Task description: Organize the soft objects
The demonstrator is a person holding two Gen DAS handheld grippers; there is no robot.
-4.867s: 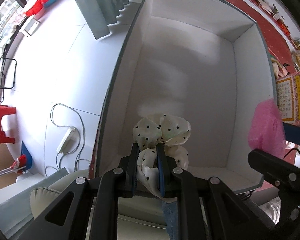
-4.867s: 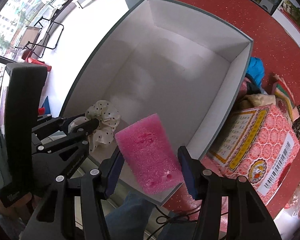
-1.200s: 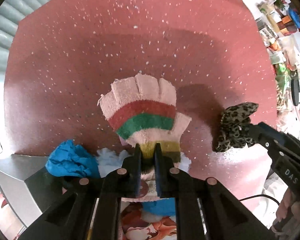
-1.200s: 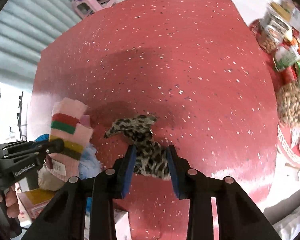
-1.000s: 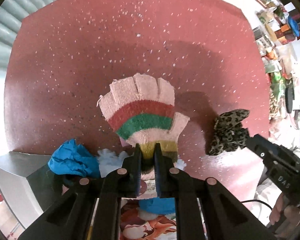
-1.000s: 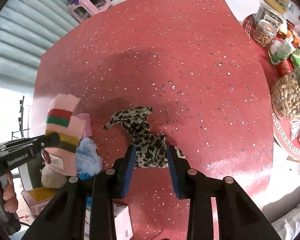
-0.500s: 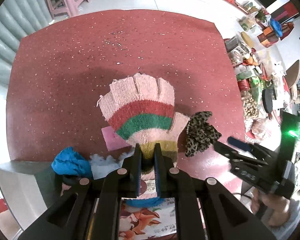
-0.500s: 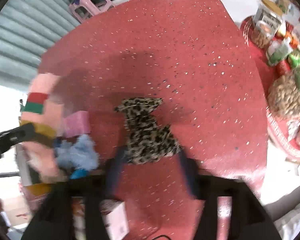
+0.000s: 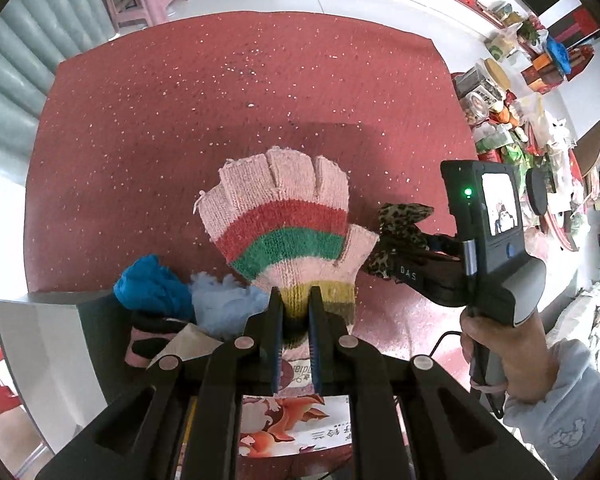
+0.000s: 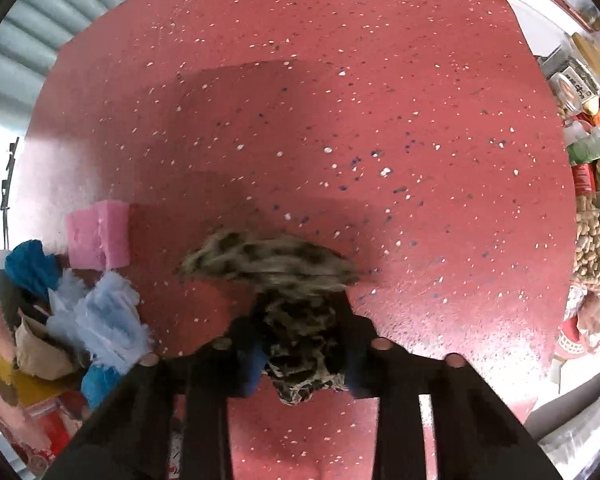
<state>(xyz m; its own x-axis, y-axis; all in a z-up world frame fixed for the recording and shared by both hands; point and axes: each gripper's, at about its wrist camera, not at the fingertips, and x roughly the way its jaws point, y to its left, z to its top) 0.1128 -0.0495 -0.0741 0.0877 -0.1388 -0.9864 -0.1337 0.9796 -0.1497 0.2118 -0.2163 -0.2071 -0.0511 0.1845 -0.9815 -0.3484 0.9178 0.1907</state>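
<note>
Leopard-print scrunchie pinched between right fingers

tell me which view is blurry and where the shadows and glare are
Right wrist view: motion blur smears the leopard-print scrunchie and the right gripper; glare whitens the red table near its lower edge. Left wrist view: sharp, with fisheye bending and a shadow behind the striped glove.

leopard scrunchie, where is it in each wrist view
Left wrist view: leopard scrunchie right of centre, beside the striped glove, at the tip of the right hand-held gripper.
Right wrist view: bottom centre, blurred, between the fingers.
Shared landmark: pale blue fluffy cloth.
</note>
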